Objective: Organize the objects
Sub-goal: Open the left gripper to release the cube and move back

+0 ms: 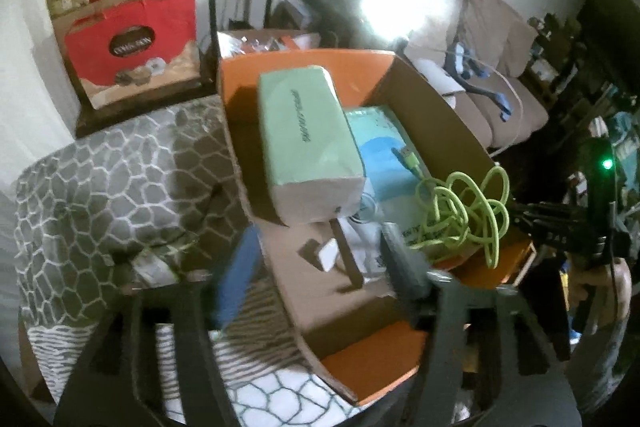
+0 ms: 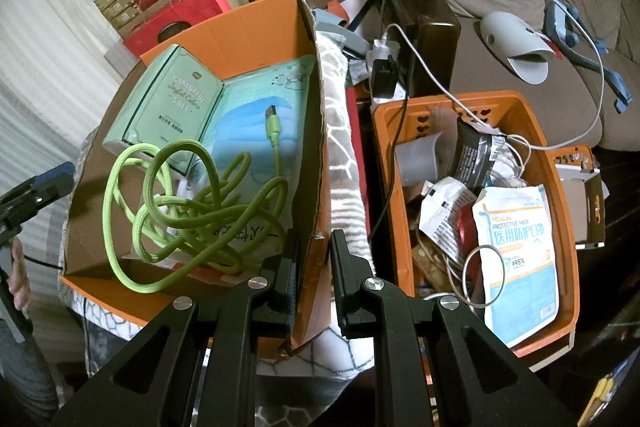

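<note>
- The right gripper [image 2: 314, 267] straddles the near-right wall of the orange cardboard box [image 2: 256, 27], 1 finger inside and 1 outside; the fingers are parted and not pressed against the wall.
- The left gripper [image 1: 316, 267] hovers over the box's near corner, spread wide and holding nothing.
- A tangled green cable [image 2: 180, 203] lies inside the box, atop a blue mask pack [image 2: 248, 131], beside a mint tissue pack [image 2: 172, 107].
- Right of the box, an orange basket [image 2: 552, 163] holds a mask packet [image 2: 520, 251] and wrappers.
- The box rests on a patterned grey blanket [image 1: 100, 187].
</note>
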Available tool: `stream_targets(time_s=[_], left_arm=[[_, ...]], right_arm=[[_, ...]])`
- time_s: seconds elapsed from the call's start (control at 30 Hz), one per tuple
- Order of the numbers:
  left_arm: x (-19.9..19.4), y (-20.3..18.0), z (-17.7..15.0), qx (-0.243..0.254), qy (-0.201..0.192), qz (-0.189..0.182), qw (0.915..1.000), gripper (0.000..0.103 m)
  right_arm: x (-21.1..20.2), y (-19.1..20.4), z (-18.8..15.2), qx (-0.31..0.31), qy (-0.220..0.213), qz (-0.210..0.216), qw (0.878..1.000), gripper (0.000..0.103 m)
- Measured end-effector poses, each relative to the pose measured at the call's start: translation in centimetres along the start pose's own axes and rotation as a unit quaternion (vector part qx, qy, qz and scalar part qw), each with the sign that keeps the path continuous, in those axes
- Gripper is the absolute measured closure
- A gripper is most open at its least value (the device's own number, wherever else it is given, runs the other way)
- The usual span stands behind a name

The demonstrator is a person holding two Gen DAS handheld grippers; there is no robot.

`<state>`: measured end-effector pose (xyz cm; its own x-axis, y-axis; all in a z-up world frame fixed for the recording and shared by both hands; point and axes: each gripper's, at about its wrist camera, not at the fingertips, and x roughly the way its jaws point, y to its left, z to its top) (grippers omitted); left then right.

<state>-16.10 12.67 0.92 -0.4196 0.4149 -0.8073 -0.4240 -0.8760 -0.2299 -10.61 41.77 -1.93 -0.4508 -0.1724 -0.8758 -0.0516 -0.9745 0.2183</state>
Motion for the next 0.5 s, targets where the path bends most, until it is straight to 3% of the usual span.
stream_targets(time_s=[0.2,0.4,0.5], left_arm=[[-1.1,0.2,-0.1,0.003,-0.012,0.017,0.9998,0.033],[-2.2,0.4,-0.6,-0.005,-0.030,0.020,0.9993,0.018],[-2.5,0.5,-0.7,-0.004,-0.034,0.025,0.9991,0.017]], right_arm=[[0.0,0.0,0.0,-0.001,0.000,0.000,1.000,0.089],[0.0,0.0,0.0,0.000,0.000,0.000,1.000,0.089],[0.0,0.0,0.0,-0.001,0.000,0.000,1.000,0.089]])
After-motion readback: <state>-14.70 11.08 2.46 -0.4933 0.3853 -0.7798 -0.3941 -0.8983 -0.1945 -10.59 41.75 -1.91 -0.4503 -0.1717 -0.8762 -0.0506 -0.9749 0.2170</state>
